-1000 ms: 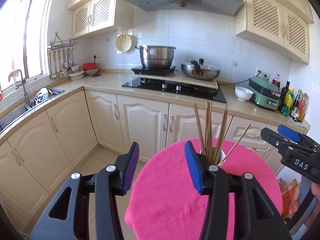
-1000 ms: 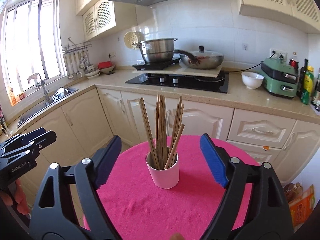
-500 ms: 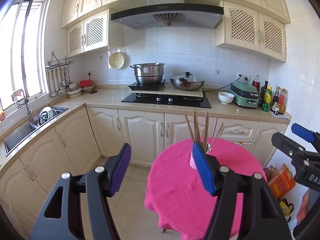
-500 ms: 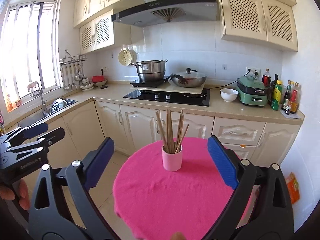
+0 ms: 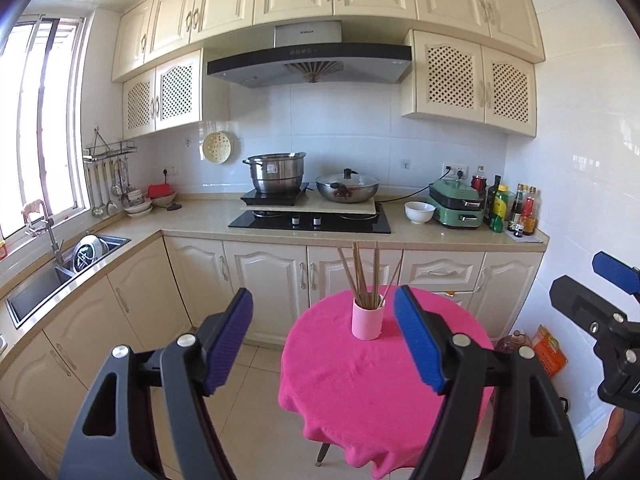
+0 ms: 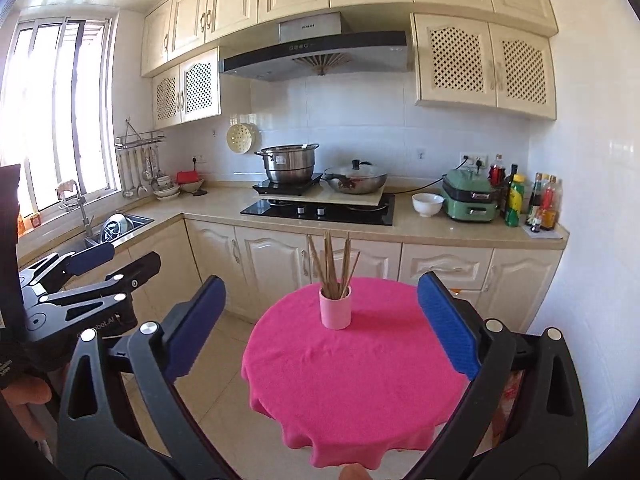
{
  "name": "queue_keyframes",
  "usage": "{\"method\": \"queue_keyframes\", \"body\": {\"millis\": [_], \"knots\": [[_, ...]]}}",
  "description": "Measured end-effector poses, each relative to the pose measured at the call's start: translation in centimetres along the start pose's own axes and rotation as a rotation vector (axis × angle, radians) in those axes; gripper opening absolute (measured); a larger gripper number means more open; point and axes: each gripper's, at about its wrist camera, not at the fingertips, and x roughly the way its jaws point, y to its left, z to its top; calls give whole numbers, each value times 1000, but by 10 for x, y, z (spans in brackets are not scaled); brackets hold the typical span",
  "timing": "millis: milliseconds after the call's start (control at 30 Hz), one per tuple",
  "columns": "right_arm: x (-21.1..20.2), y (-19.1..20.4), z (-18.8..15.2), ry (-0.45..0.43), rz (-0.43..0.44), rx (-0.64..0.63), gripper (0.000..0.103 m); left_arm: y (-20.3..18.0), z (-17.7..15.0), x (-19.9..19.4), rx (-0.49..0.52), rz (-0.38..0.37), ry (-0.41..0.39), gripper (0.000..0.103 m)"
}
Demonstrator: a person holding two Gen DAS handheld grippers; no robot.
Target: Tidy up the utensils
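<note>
A pink cup (image 5: pixel 368 322) stands upright on a round table with a pink cloth (image 5: pixel 360 392), holding several wooden chopsticks (image 5: pixel 362 276). In the right wrist view the cup (image 6: pixel 335 314) and chopsticks (image 6: pixel 332 264) sit near the table's (image 6: pixel 352 384) far side. My left gripper (image 5: pixel 322 294) hangs well back from the table, its jaws opening with nothing between them. My right gripper (image 6: pixel 321 279) is also far back, wide open and holding nothing. Each gripper shows at the edge of the other's view: the right gripper (image 5: pixel 578 272) and the left gripper (image 6: pixel 126 256).
Behind the table runs an L-shaped counter (image 5: pixel 208 216) with cabinets below. On it are a steel pot (image 5: pixel 276 172), a lidded wok (image 5: pixel 347 188), a white bowl (image 5: pixel 419 212), a green appliance (image 5: pixel 456 204) and bottles (image 5: pixel 516 208). A sink (image 5: pixel 52 276) lies at the left. Packets (image 5: pixel 550 350) sit on the floor right of the table.
Both grippers have pulled back and up from the table, so the cup looks smaller and farther away. Both pairs of jaws have widened, the left more.
</note>
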Motion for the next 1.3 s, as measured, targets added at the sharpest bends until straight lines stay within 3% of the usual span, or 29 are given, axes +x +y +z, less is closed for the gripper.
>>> {"method": "queue_keyframes", "body": {"millis": [467,1300], "knots": [[-18,-7,5,-16,3,-16,95,-38,7,-29,28,-13,-49,73],[-10,5,13,-16,27,-32,95,-24,11,-24,-7,8,-76,74]]}}
